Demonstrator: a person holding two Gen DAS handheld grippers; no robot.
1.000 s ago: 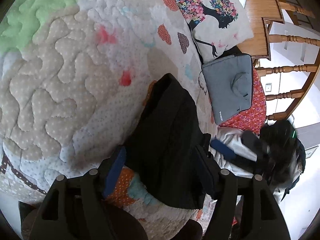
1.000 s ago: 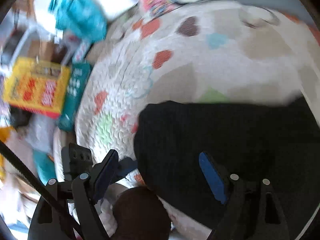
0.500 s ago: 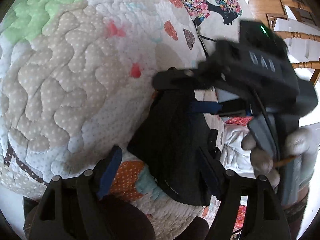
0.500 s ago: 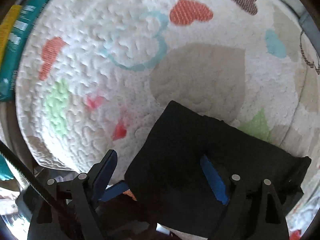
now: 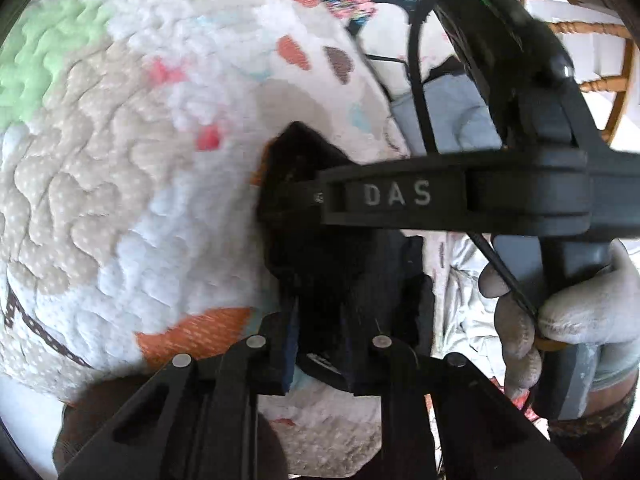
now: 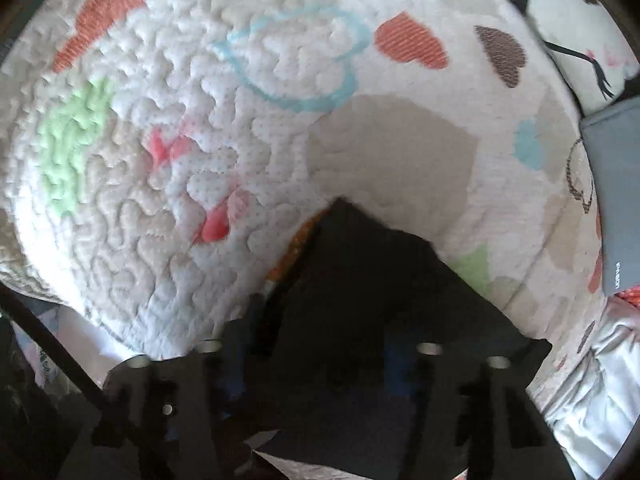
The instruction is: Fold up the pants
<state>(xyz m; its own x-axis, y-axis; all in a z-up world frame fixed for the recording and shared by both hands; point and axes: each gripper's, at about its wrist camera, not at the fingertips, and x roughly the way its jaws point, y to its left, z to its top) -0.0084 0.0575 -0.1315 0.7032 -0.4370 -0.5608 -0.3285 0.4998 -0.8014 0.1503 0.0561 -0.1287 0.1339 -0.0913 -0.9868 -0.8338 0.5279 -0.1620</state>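
The right gripper (image 6: 316, 364) is motion-blurred — its fingertips sink into the black pants (image 6: 384, 300), their contact unclear.

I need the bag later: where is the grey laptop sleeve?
In the right wrist view the grey laptop sleeve lies at the right edge, on the quilt, below the floral pillow.

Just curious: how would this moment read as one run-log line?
step: fold | item: black pants on quilt | left gripper: jaws closing on pants | right gripper: jaws closing over pants

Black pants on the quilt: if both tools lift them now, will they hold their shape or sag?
The black pants are probably floppy: their folded edges look soft on the quilt. Expect sag between the left tool and right tool. Likely light and not slippery, being matte cloth.
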